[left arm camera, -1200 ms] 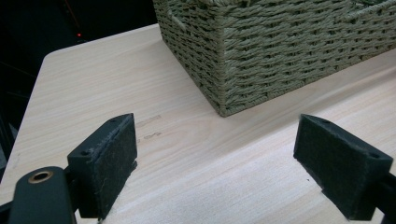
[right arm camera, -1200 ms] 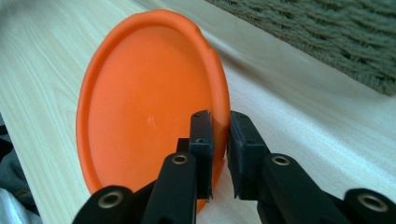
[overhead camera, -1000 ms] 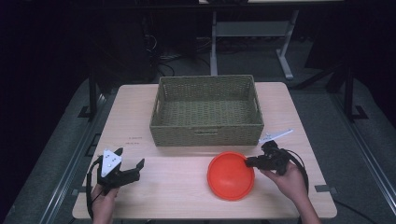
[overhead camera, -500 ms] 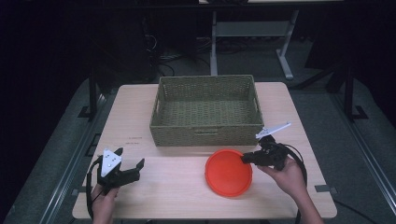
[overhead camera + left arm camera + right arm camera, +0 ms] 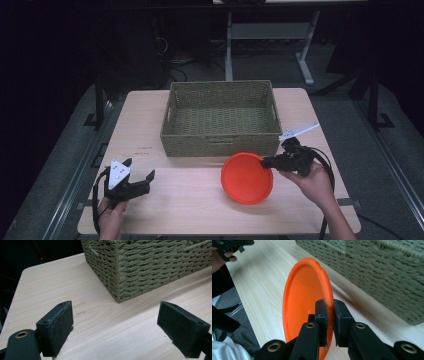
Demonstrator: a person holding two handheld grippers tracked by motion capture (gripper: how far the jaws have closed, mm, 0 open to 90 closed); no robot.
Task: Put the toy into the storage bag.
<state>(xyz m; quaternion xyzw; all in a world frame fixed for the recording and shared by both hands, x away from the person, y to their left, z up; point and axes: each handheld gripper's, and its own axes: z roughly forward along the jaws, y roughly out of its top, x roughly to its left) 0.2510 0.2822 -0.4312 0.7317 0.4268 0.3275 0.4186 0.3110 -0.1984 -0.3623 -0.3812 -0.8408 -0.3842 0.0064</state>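
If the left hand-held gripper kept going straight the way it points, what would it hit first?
Probably the near corner of the wicker basket; bare table lies between it and the open left hand-held gripper.

A: The high view looks forward and down on the whole table (image 5: 200, 200) from afar.

B: Each gripper view sits low and close. The left one faces the basket (image 5: 150, 267) corner; the right one shares that basket and the tabletop.

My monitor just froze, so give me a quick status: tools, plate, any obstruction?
Right tool shut on orange plate rim, plate tilted. Left tool open, nothing between its pads. Wicker basket just beyond plate, nothing inside it.
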